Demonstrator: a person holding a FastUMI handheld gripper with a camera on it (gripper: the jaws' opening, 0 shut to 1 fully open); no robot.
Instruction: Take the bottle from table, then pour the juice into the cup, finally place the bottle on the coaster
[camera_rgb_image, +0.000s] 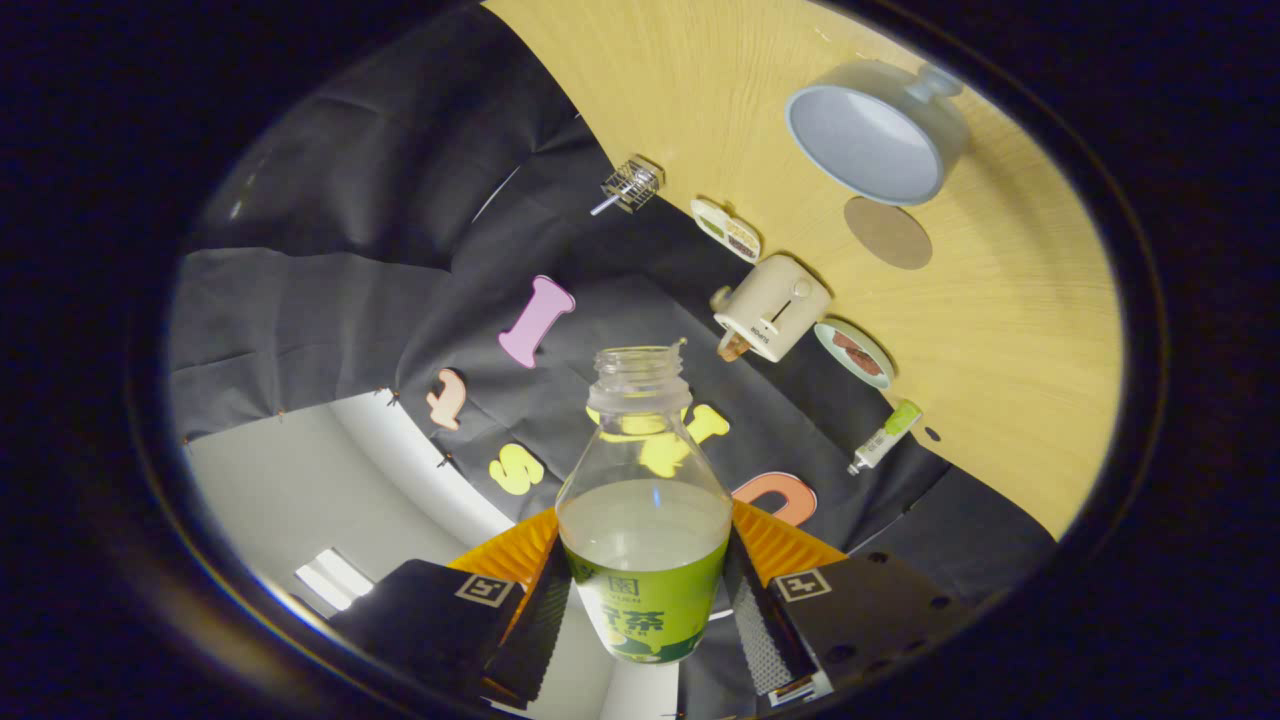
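The gripper (645, 600) is clamped on the open bottle (645, 520), lifted and tilted, left of the cup (870, 135). Taking looks done; placing on the coaster (887, 233) remains, pouring unclear.

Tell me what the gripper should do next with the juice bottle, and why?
Probably carry it over the cup and tip further. The gripper is shut on the bottle, which is uncapped and holds juice, but its mouth is not yet over the cup's rim. The coaster beside the cup comes later.
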